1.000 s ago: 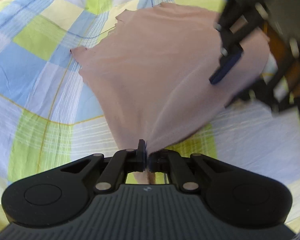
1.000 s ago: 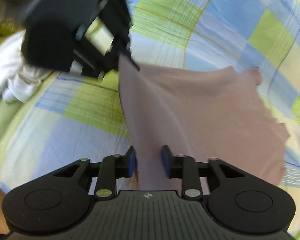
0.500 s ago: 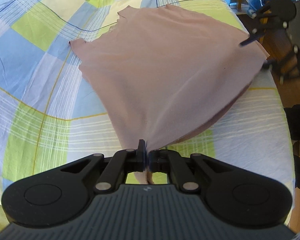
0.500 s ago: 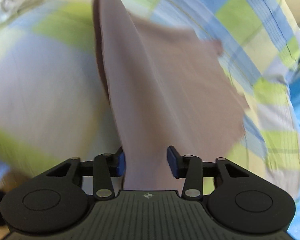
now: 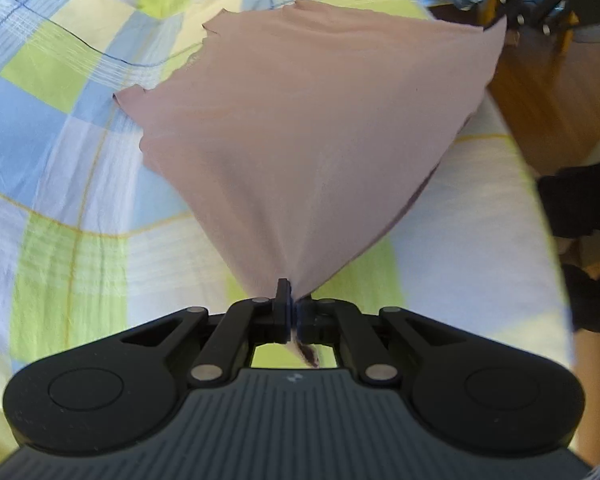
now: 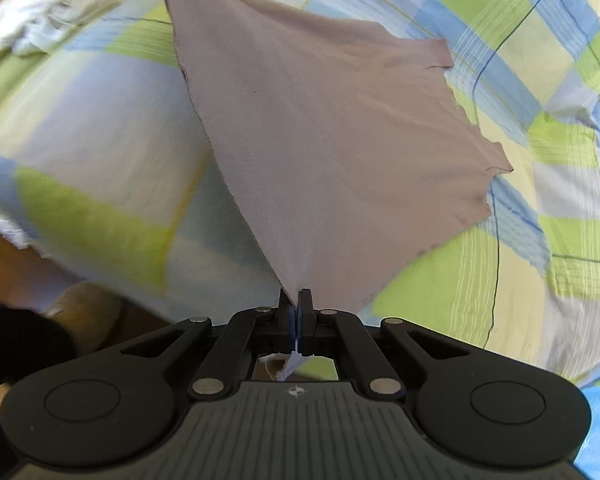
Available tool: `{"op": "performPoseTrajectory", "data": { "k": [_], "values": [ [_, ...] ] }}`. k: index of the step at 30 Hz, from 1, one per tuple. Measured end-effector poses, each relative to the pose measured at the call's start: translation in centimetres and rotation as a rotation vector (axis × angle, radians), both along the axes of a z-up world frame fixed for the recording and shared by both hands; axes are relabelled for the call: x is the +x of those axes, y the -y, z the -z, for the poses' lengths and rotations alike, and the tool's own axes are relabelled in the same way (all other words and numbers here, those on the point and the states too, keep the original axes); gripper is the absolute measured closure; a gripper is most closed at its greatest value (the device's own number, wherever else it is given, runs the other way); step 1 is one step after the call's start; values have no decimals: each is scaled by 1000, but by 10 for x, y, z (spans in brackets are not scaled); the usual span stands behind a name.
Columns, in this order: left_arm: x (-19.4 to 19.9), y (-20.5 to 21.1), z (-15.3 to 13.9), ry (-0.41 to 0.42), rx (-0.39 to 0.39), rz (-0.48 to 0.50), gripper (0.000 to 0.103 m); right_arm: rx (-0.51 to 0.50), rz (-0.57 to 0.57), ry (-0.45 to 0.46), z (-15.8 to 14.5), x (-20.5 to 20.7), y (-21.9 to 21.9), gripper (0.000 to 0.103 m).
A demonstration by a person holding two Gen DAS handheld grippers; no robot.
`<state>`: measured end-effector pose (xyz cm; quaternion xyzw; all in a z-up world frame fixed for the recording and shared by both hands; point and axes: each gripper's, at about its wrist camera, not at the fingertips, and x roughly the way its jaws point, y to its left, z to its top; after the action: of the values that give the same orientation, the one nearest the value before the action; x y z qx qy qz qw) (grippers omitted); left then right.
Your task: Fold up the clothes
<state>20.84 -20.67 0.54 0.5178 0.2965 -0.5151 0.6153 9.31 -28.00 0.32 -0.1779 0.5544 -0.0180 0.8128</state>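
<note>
Left gripper (image 5: 291,308): nearest item in the left wrist view; jaws pressed together on one corner of the pink garment (image 5: 312,128), a short tail of cloth poking out behind the fingertips.
Right gripper (image 6: 296,312): nearest item in the right wrist view; jaws likewise clamped on another corner of the same garment, a small scrap of fabric showing behind the pinch. It shows again at the top right of the left wrist view (image 5: 540,12), at the garment's far corner.
Pink garment: thin, plain, dusty pink; drawn taut from each pinch and fanning outward in a broad sheet. The near part is lifted off the bed; the far edge, ragged in outline with short projecting tabs, lies on the bedsheet (image 5: 68,184).
Bedsheet: large checks of blue, lime green, pale yellow and white, with thin dark and yellow lines; lightly creased; spread beneath and around the garment on every side.
White cloth (image 6: 48,12): crumpled heap at the upper left of the right wrist view, on the bed, well apart from the pink garment's lying edge.
Floor (image 5: 556,96): brown wood, beyond the bed's right edge in the left wrist view.
Dark clothing (image 5: 580,200): black shape at the right margin, presumably part of the person; details cannot be told.
</note>
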Motion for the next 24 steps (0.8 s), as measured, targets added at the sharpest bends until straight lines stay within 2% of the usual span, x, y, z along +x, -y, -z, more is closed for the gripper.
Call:
{"op": "performPoseTrajectory", "data": {
  "k": [4,7,11,13,17,21,24],
  "values": [
    [-29,-28,-14,-72,78,42,102,88,-34,-55,-36,-25,-23,103],
    [-32,-32,-29,-131,104,40,102,136,-54,-89,-56,-35,-31,103],
    [4,-4,-48,-145,62,-13,102,162,-7,-73,-82,-15,-1,103],
    [34,22,-54,-139,30,-45,102,171,20,-57,-94,6,33,103],
    [101,86,-48,-138,15,-88,102,264,87,-99,-96,57,120,103],
    [162,148,-30,-143,9,-147,102,379,186,-117,-75,106,215,103],
    [198,184,-6,-189,23,-228,102,425,218,-130,-48,141,272,103]
  ]
}}
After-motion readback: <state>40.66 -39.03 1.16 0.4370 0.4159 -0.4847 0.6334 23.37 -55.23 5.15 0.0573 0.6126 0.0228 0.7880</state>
